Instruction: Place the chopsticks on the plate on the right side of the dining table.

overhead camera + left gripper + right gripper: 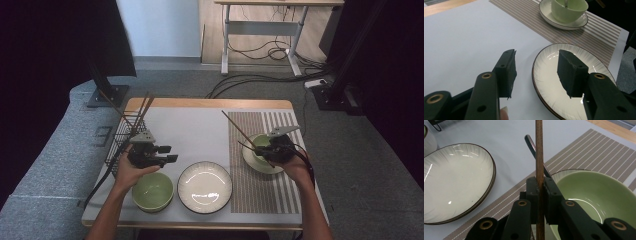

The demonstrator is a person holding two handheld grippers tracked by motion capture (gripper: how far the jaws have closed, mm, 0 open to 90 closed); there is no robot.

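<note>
Right claw (540,187) pinches a wooden chopstick (539,150) (long axis up-left, high view); left claw (536,71) spread.

I note a white ribbed plate (205,187) near centre, a green bowl (153,191) to its left, wire basket (121,141) far left holding chopsticks (144,109).

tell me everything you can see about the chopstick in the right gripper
The chopstick is a slim, straight brown stick that looks like wood. The right gripper is shut on it, jaws pinching its shaft. In the high view it slants up and away to the left, over the striped placemat, above the green bowl.
</note>
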